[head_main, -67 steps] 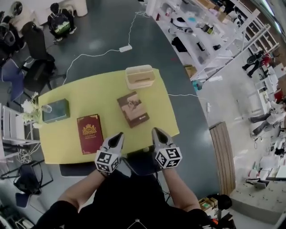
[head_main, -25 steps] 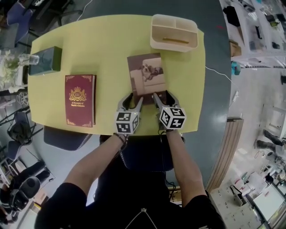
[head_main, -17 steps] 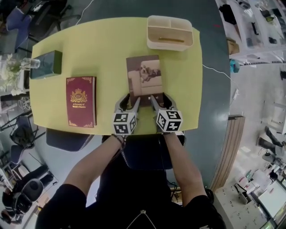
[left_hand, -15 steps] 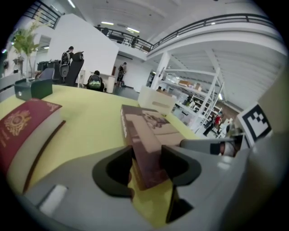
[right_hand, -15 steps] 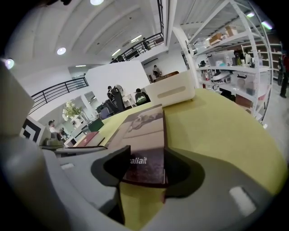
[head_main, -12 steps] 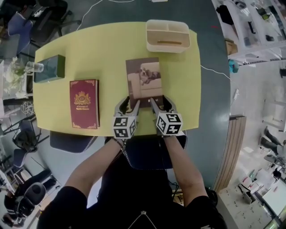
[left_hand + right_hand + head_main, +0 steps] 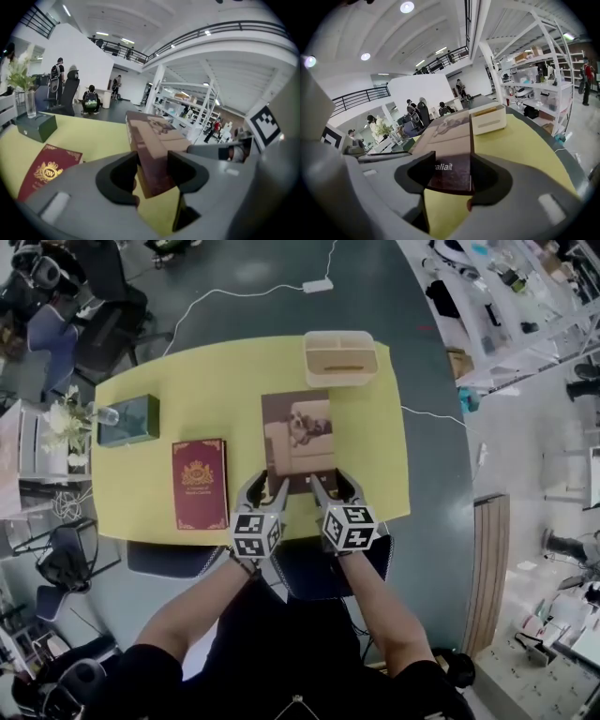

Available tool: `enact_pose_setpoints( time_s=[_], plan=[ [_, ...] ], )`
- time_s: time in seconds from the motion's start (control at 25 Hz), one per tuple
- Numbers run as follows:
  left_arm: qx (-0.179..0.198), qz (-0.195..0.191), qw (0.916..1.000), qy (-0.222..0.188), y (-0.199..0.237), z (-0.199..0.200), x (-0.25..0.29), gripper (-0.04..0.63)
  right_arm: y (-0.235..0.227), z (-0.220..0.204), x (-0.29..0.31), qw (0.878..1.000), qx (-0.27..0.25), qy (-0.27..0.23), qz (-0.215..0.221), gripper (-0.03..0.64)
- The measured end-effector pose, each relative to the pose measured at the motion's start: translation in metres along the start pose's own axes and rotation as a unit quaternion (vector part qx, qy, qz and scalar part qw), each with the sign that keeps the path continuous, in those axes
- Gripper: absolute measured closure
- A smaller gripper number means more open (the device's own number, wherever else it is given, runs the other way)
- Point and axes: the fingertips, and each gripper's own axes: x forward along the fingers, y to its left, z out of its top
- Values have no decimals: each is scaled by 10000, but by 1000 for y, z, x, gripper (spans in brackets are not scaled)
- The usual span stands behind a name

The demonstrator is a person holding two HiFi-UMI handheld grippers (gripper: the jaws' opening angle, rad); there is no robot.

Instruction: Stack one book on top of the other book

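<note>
Brown book [image 7: 298, 432] is held at its near edge by both claws. Left gripper [image 7: 266, 489] is closed on the near-left corner and right gripper [image 7: 333, 487] on the near-right part. Both sets of jaws are partly apart with the book pinched between them, and nothing else is held.

In the left gripper view the near corner is seen clear of the yellow table [image 7: 375, 474], so the book is judged lifted, at least at that end.

Red book [image 7: 200, 483] is lying flat to the left, well apart and untouched.

Pick-up is judged done. Carrying across, lowering onto the red book and release are left. Green box [image 7: 128, 419] and tray [image 7: 340, 357] are not involved.
</note>
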Motion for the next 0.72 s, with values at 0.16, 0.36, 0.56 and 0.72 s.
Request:
enact_pose_setpoints(
  time_s=[0.16,0.36,0.56,0.72],
  plan=[
    [163,-132,9998,-28,4,25,-44,376,43,17,-27,9998,-12,-177,-113,387],
    [264,-195,9994,-83,24,46,-101,376,103,25,-48,9992,1,-381,-123,387],
    [420,-294,9985,-165,44,66,-148,376,157,34,-63,9984,-60,-537,-138,387],
    [459,-352,9981,-192,59,72,-181,376,193,32,-72,9984,-97,-547,-142,387]
  ],
)
